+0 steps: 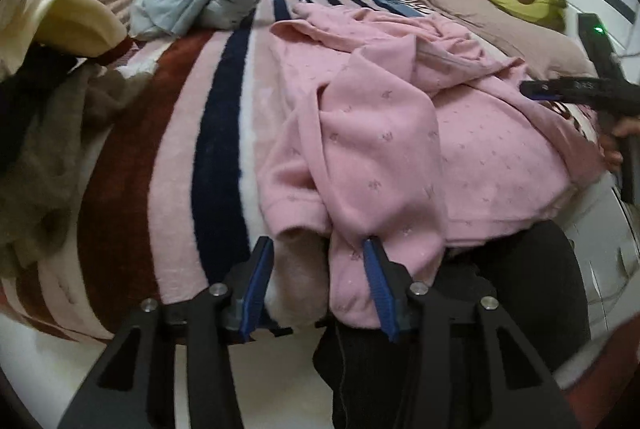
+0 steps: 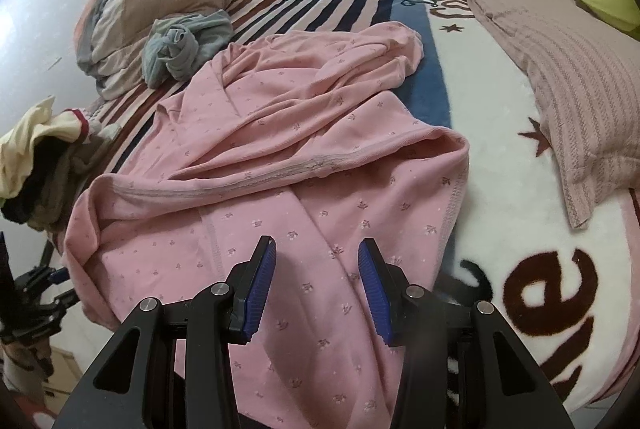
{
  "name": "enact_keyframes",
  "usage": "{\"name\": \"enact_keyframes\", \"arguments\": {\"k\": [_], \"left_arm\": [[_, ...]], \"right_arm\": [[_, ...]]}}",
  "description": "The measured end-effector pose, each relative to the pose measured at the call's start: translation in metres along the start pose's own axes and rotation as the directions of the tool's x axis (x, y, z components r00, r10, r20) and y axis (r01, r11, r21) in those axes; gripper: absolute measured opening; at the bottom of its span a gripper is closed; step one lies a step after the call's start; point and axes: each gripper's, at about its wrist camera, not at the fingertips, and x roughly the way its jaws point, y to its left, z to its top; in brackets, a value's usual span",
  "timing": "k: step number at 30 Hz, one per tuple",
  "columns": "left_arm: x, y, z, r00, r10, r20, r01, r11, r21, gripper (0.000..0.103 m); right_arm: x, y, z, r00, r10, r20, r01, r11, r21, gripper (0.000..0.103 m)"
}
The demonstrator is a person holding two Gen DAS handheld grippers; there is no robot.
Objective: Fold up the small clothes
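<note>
The pink cotton garment with small printed flowers (image 2: 304, 133) lies rumpled on the striped fleece blanket (image 1: 216, 117), a grey seam showing. My left gripper (image 1: 318, 281) and right gripper (image 2: 316, 285) both stand partly open over its near edge, gripping nothing.

We see a pink garment (image 2: 304, 165) with a small scattered print, spread unevenly and rumpled across the striped blanket (image 1: 208, 133) on the bed. One part is folded back over the rest, showing a greyish seam on its inner side. Its near edge hangs over the side of the bed. A crumpled grey-blue garment (image 2: 188, 45) lies in a heap farther back on the stripes, apart from the pink one
</note>
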Motion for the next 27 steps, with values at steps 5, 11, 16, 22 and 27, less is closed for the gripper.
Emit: {"name": "enact_keyframes", "arguments": {"k": [5, 11, 16, 22, 27], "left_arm": [[0.006, -0.010, -0.003, 0.997, -0.072, -0.037, 0.071, 0.997, -0.027, 0.041], [0.017, -0.030, -0.009, 0.993, -0.096, -0.065, 0.090, 0.992, -0.088, 0.008], [-0.008, -0.023, 0.000, 0.992, -0.127, -0.020, 0.125, 0.987, -0.097, 0.002], [-0.066, 0.002, 0.024, 0.994, -0.035, 0.100, 0.040, 0.998, -0.047, 0.002], [-0.073, 0.027, 0.040, 0.986, 0.112, 0.125, -0.113, 0.994, 0.004, 0.001]], "right_arm": [[-0.005, -0.001, -0.002, 1.000, -0.007, 0.006, 0.007, 1.000, 0.005, 0.038], [-0.002, 0.000, -0.002, 1.000, 0.007, 0.001, -0.007, 1.000, 0.013, 0.038], [-0.005, 0.004, 0.000, 1.000, 0.005, 0.008, -0.005, 1.000, -0.006, 0.038], [-0.011, -0.002, 0.001, 1.000, -0.005, 0.027, 0.005, 1.000, 0.011, 0.038], [-0.012, -0.003, -0.006, 1.000, 0.001, 0.012, -0.001, 1.000, 0.022, 0.038]]}}
